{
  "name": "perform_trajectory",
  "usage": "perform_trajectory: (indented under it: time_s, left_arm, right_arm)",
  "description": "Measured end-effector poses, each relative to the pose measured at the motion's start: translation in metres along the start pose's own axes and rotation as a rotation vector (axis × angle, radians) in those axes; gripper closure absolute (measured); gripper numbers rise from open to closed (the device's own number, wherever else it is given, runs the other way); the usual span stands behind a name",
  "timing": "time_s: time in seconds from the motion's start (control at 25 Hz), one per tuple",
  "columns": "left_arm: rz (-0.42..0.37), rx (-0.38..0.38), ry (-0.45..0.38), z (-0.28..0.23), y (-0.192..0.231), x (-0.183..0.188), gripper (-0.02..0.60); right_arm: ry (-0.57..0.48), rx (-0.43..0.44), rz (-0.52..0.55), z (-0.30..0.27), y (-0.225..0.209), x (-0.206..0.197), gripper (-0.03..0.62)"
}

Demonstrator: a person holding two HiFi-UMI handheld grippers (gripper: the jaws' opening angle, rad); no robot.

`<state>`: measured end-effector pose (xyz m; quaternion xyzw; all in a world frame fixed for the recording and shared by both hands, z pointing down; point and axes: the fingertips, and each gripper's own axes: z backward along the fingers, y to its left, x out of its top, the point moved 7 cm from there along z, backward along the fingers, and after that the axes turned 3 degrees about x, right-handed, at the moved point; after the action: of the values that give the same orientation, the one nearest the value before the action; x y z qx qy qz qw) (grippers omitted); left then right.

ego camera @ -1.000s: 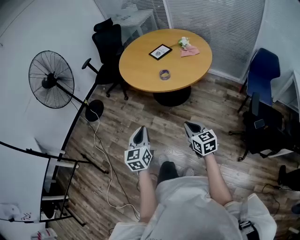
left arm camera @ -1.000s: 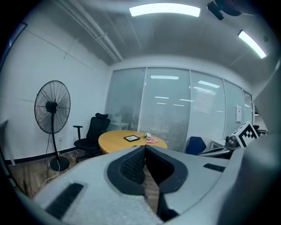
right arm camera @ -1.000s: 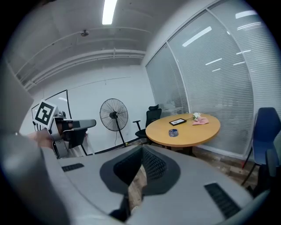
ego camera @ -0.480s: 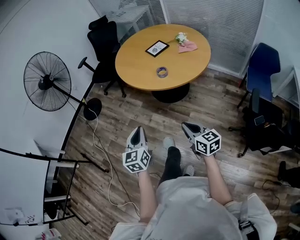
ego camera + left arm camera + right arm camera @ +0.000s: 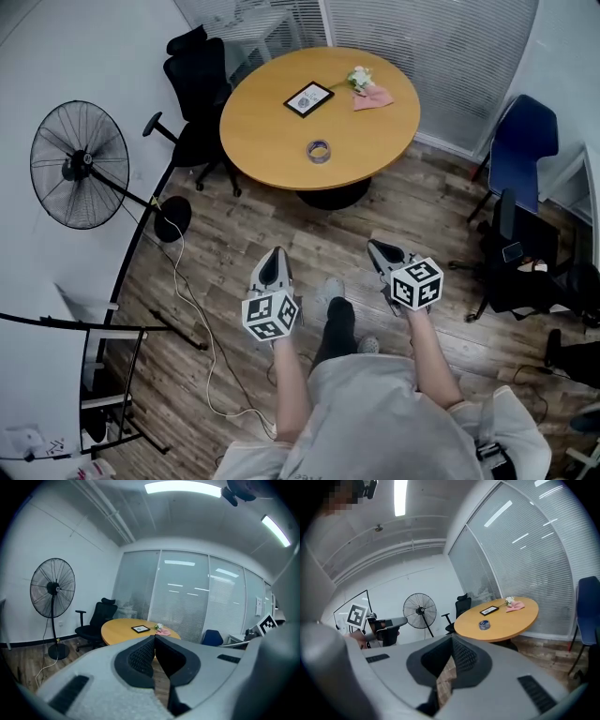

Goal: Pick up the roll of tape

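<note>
In the head view, 2 forearms reach forward from the lower centre of the frame, side by side above the wood floor (image 5: 281, 225). Each holds a gripper aimed toward the top of the frame. The left gripper (image 5: 274, 258) sits left of centre and the right gripper (image 5: 378, 249) right of centre. Both have their jaws pressed together with nothing between them. The roll of tape (image 5: 319, 151) lies flat on the round table (image 5: 253, 141) in the upper centre, well apart from both grippers.

Even, cool light from ceiling strip lights (image 5: 183, 487); soft shadows, strong fisheye bending at edges, perhaps slight blur.
</note>
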<state>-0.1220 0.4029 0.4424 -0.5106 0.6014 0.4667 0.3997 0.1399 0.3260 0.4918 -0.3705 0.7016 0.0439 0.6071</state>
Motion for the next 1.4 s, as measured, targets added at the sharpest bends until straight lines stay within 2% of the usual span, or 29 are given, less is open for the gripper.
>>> perform_trajectory:
  time_s: [0.28,0.52,0.72,0.92,1.4]
  left_arm:
    - [0.005,0.007,-0.012,-0.059,0.029,0.024,0.572]
    - [0.013,-0.001,-0.022,-0.122,0.063,0.059,0.572]
    - [0.005,-0.033,-0.02,-0.172,0.082,0.081,0.572]
    - [0.005,-0.101,0.021,-0.221,0.106,0.096,0.572]
    - [0.003,-0.168,0.044,-0.303,0.143,0.109,0.572]
  right_arm:
    - [-0.003,-0.009,0.014,-0.058,-0.027,0.031,0.597]
    - [-0.008,-0.009,0.027,-0.119,-0.041,0.07,0.597]
    - [-0.012,-0.019,0.037,-0.165,-0.055,0.101,0.597]
    - [-0.006,-0.039,0.042,-0.21,-0.067,0.125,0.597]
    - [-0.017,-0.109,0.046,-0.27,-0.091,0.151,0.597]
